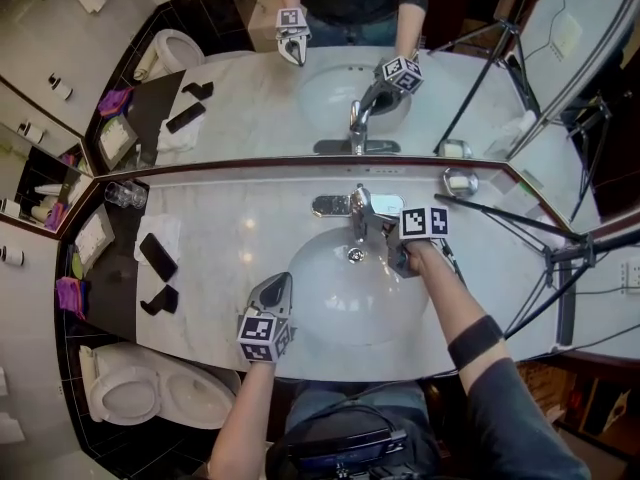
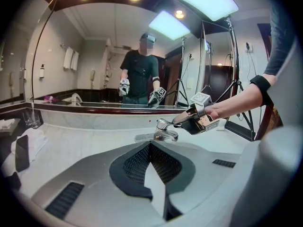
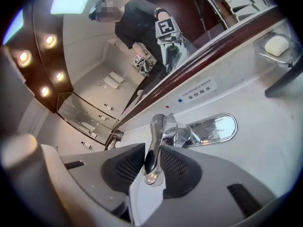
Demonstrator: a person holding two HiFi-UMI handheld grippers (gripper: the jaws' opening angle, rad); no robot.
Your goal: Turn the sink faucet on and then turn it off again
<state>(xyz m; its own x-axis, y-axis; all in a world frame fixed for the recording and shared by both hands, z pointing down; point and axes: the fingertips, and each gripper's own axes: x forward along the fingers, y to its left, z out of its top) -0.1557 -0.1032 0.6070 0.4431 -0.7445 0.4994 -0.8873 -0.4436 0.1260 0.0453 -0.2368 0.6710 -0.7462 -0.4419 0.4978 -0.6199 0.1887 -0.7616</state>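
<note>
right gripper (image 3: 152, 167): fingers (image 3: 180, 171) clamped on curved chrome faucet lever (image 3: 154, 143), back edge of pale marble counter (image 1: 230, 218) | left gripper (image 2: 150, 148): fingers (image 2: 132, 167) together, empty | no water visible: on and off both pending

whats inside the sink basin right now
Only the metal drain shows in the white sink basin. The right gripper, closed on the faucet lever, covers part of the basin's back right.

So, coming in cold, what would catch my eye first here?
Probably the right hand-held gripper, clamped on the chrome faucet lever at the back of the white sink. The left hand-held gripper hovers shut and empty over the sink's near rim, and the wall mirror behind the counter doubles the scene.
</note>
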